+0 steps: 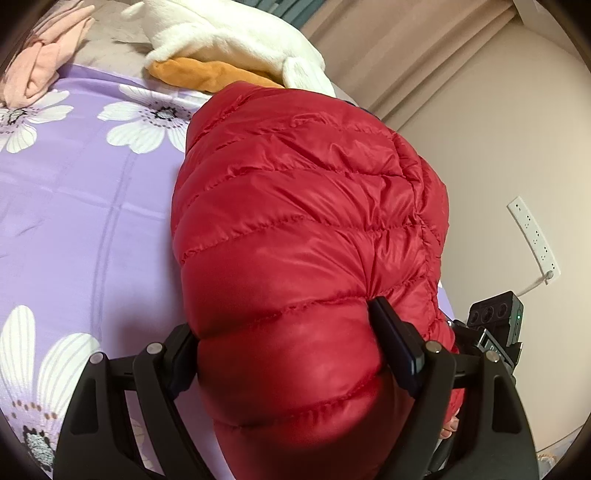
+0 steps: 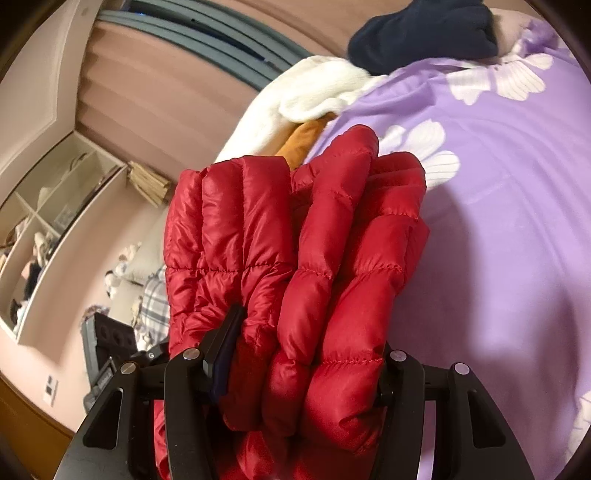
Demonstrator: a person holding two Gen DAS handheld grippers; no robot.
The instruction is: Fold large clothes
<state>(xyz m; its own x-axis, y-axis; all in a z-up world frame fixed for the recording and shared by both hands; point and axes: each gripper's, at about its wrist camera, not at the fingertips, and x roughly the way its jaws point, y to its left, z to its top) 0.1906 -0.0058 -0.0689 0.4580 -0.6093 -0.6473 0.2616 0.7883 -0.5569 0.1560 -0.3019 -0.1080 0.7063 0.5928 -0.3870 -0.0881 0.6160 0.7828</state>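
Red puffer jacket (image 1: 303, 206) already doubled into a thick bundle of several quilted layers; stacked layers plain in the right wrist view (image 2: 295, 258). Bundle held up between both tongs near the edge of the bed (image 1: 74, 206), over the purple floral sheet, far end seemingly resting on or just above it; contact hard to tell.

Judged well along: main folds made. Probably left: setting the bundle flat on the bed, pressing out the puff, squaring the edges. Sleeves and hem not visible, so neatness inside the fold unknown.

Left tongs (image 1: 291, 343): spread wide, yet pinching the fat end of the bundle, pads sunk into the padding on both sides. Right tongs (image 2: 306, 365): narrower, clamped across the layered edge of the jacket, left pad dug in, right pad mostly hidden behind fabric.

Elsewhere on the bed, toward its far edge: white fleece garment (image 1: 229, 33) lying over an orange garment (image 1: 207, 74), pink cloth (image 1: 44, 59) at the far corner, dark navy garment (image 2: 424, 29).
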